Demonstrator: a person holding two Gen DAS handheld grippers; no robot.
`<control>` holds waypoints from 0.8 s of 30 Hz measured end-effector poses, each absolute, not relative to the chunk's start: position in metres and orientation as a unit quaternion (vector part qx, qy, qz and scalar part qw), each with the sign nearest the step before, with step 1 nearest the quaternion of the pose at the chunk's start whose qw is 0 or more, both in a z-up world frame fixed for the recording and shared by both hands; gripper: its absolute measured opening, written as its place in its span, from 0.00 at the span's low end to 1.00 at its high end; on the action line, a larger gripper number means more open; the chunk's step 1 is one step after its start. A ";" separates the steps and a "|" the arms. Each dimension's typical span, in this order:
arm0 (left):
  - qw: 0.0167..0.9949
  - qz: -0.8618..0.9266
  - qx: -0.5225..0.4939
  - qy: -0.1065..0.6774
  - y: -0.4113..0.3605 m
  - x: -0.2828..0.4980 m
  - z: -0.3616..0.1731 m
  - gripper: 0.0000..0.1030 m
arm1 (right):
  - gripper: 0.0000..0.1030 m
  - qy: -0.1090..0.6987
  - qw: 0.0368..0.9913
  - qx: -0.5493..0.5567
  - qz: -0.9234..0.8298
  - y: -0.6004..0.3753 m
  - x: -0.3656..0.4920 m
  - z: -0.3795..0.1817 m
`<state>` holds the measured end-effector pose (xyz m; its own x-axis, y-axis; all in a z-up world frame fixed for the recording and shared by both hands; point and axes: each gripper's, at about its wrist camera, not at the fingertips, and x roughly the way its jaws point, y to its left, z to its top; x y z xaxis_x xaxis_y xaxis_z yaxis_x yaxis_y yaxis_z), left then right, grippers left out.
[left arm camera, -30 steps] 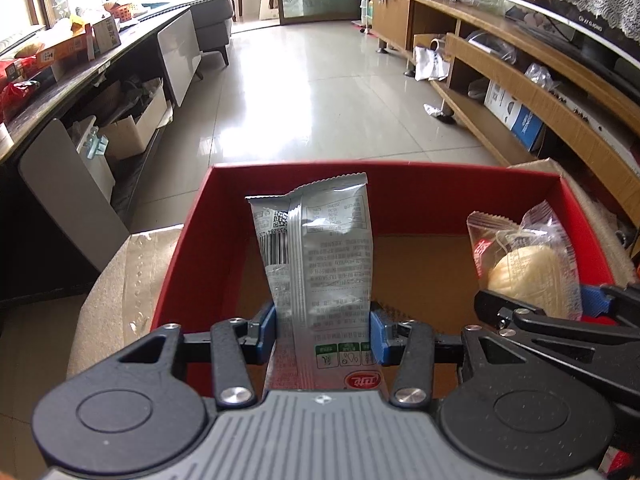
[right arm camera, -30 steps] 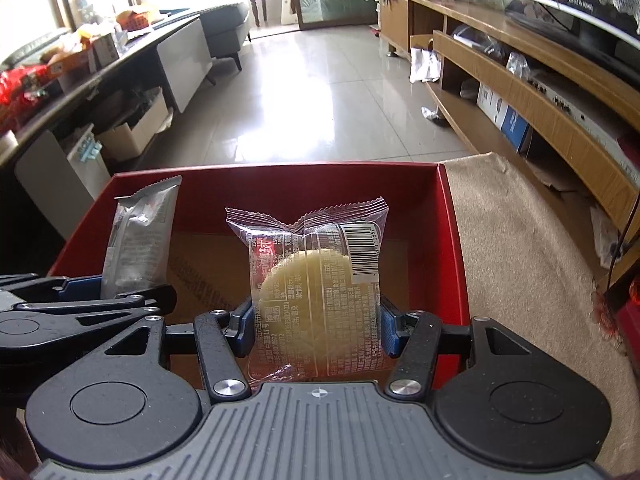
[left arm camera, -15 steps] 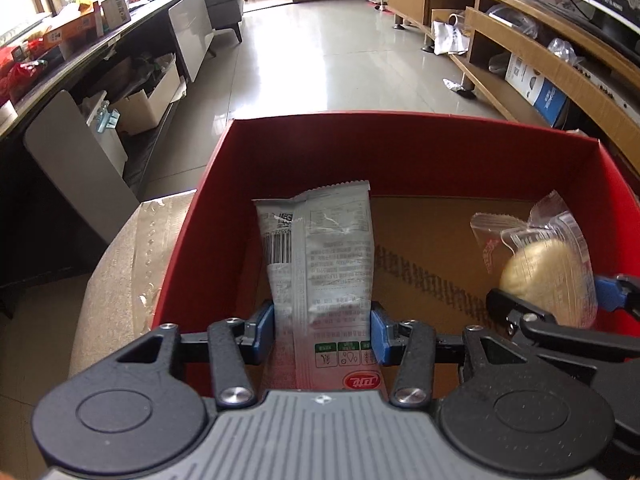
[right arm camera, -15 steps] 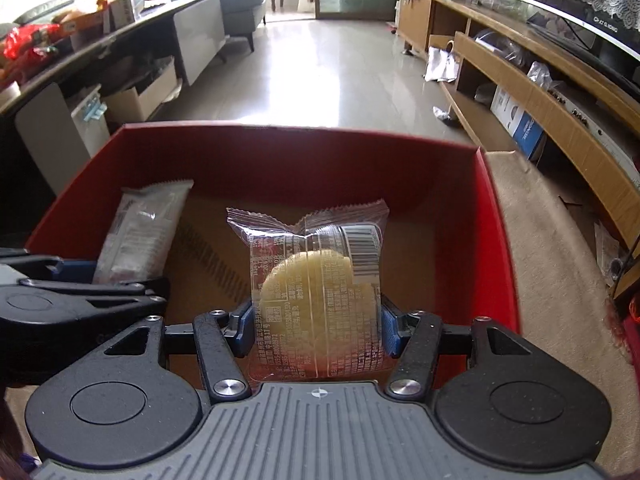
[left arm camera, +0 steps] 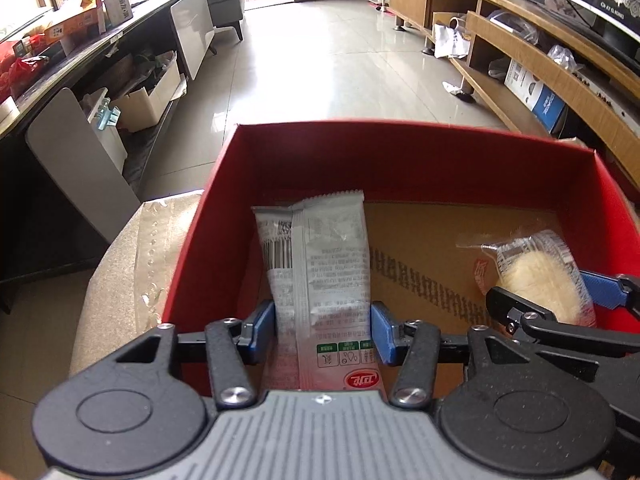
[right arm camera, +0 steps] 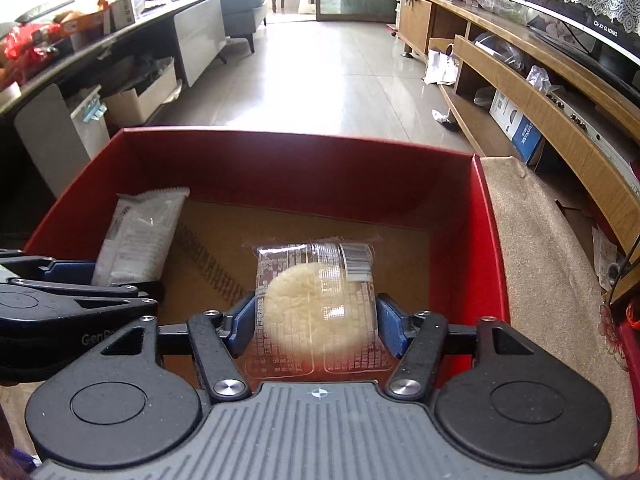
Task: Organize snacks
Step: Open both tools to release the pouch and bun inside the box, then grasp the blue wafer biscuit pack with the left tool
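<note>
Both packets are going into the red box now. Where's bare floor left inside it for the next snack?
Bare cardboard runs between the grey packet and the clear-wrapped cake, and behind the cake along the red box back wall. Left wall and near edge are crowded by the left gripper and right gripper, jaws just opening.

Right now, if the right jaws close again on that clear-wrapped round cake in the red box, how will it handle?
The cake looks soft and crumbly, so a hard squeeze would probably crush it. Its glossy clear wrapper seems slippery and loose, likely to crinkle and shift.
</note>
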<state>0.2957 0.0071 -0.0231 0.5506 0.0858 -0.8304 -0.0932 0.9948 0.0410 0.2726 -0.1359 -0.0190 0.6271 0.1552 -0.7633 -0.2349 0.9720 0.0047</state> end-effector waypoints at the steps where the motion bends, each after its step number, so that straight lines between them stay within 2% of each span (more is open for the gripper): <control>1: 0.882 0.053 -0.006 0.469 0.008 0.295 -0.021 0.48 | 0.68 0.414 0.903 -0.048 0.108 -0.136 0.272 -0.017; 5: 0.886 0.057 -0.010 0.459 0.013 0.292 -0.012 0.55 | 0.79 0.397 0.911 -0.052 0.098 -0.137 0.270 -0.009; 9: 0.892 0.055 -0.022 0.449 0.018 0.287 -0.001 0.64 | 0.82 0.388 0.916 -0.035 0.097 -0.144 0.270 0.000; 24: 0.898 0.025 -0.060 0.436 0.028 0.235 0.030 0.65 | 0.84 0.361 0.927 -0.026 0.102 -0.147 0.235 0.041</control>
